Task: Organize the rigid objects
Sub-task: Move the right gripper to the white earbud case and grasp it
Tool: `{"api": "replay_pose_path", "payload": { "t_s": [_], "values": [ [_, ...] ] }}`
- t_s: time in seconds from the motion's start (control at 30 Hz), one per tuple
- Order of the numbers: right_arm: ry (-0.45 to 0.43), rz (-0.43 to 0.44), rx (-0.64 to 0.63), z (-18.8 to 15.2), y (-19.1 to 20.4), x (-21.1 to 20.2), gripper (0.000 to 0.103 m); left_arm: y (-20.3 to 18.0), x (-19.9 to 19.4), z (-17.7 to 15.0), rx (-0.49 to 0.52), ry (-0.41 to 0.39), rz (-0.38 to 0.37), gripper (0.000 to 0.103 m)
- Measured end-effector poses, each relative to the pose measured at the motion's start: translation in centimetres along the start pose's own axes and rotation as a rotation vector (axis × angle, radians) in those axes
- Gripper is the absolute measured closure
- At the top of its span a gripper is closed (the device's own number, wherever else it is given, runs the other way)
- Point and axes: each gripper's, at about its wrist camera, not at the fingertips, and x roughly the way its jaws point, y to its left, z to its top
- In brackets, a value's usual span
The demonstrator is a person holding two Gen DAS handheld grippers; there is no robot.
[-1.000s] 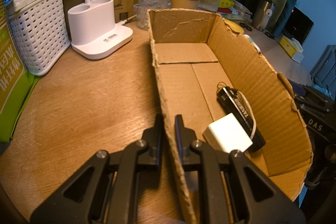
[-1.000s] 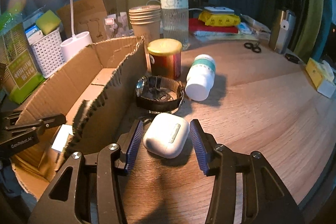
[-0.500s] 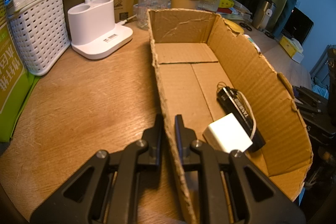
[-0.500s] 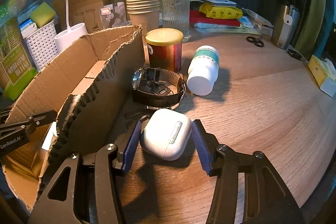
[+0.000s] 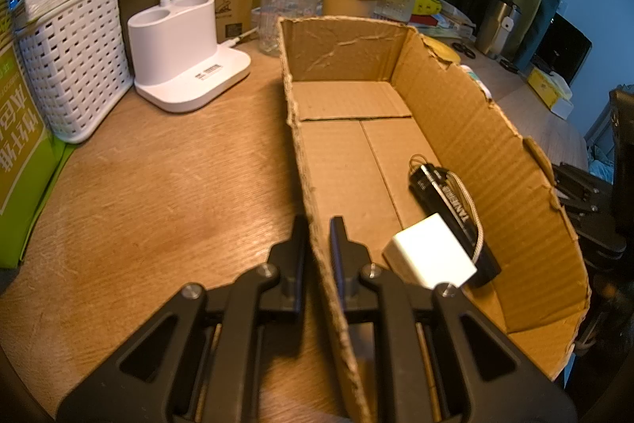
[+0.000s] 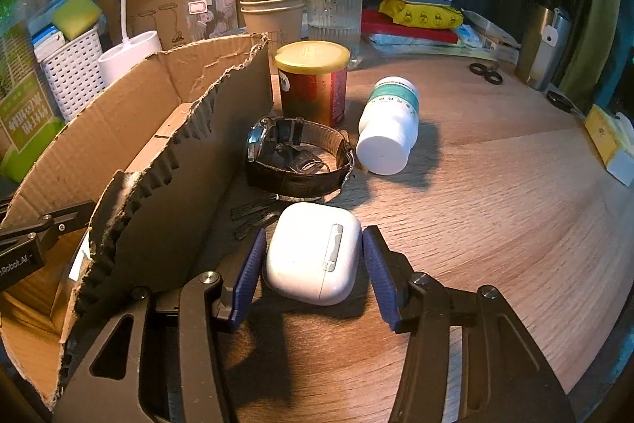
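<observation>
While left jaws pinch the box wall point(image 5: 313, 193), right jaws flank earbud case point(image 6: 313, 256) ungripped, watch point(image 6: 297, 157) just beyond.

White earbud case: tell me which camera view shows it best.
The right wrist view: the white earbud case lies whole and close on the table between the open right gripper. The left wrist view does not show it; the cardboard box wall blocks that side.
</observation>
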Motion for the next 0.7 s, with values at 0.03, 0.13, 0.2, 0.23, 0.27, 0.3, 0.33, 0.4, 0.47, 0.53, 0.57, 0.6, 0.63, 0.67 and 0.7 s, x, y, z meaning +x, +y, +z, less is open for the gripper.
{"api": "replay_pose_path", "payload": {
  "t_s": [0.03, 0.13, 0.2, 0.23, 0.27, 0.3, 0.33, 0.4, 0.47, 0.53, 0.57, 0.6, 0.63, 0.67, 0.7],
  "values": [
    [-0.002, -0.001, -0.002, 0.0, 0.1, 0.0, 0.050, -0.1, 0.1, 0.0, 0.000, 0.000, 0.000, 0.090],
    [-0.007, -0.003, -0.005, 0.0, 0.1, -0.1, 0.050, -0.1, 0.1, 0.0, 0.000, 0.000, 0.000, 0.090],
    [-0.010, -0.001, -0.003, -0.1, 0.0, -0.2, 0.050, 0.0, 0.0, 0.0, 0.000, 0.000, 0.000, 0.091],
    [-0.012, -0.001, -0.001, -0.1, 0.0, -0.2, 0.050, -0.1, 0.1, 0.0, 0.000, 0.000, 0.000, 0.091],
    [-0.013, -0.001, 0.000, 0.0, 0.0, -0.3, 0.050, -0.1, 0.1, 0.0, 0.000, 0.000, 0.000, 0.091],
    [-0.014, 0.000, 0.001, 0.0, 0.0, -0.3, 0.050, -0.1, 0.1, 0.0, 0.000, 0.000, 0.000, 0.091],
    [-0.016, 0.000, 0.001, 0.0, 0.0, -0.3, 0.050, -0.1, 0.1, 0.0, 0.000, 0.000, 0.000, 0.090],
    [-0.019, 0.001, -0.001, 0.0, 0.0, -0.4, 0.050, -0.1, 0.1, 0.0, 0.000, 0.000, 0.000, 0.090],
    [-0.021, 0.002, -0.001, -0.1, -0.1, -0.5, 0.050, 0.0, 0.0, 0.0, 0.000, 0.000, 0.000, 0.091],
    [-0.024, 0.001, 0.001, -0.1, -0.1, -0.7, 0.050, -0.1, 0.1, 0.0, 0.000, 0.000, 0.000, 0.091],
    [-0.025, 0.001, 0.003, -0.1, -0.2, -0.7, 0.050, 0.0, 0.0, 0.0, 0.000, 0.000, 0.001, 0.091],
    [-0.027, 0.000, 0.005, -0.1, -0.3, -0.8, 0.050, 0.0, 0.0, 0.0, 0.000, 0.000, 0.000, 0.091],
    [-0.029, -0.002, 0.007, -0.1, -0.4, -0.9, 0.050, -0.1, 0.1, 0.0, 0.000, 0.000, 0.000, 0.091],
    [-0.032, -0.004, 0.010, -0.1, -0.5, -1.0, 0.050, 0.0, 0.0, 0.0, 0.000, 0.000, 0.000, 0.091],
    [-0.036, -0.005, 0.013, -0.1, -0.6, -1.2, 0.050, -0.1, 0.1, 0.0, 0.000, 0.000, 0.001, 0.091]
  ]
}}
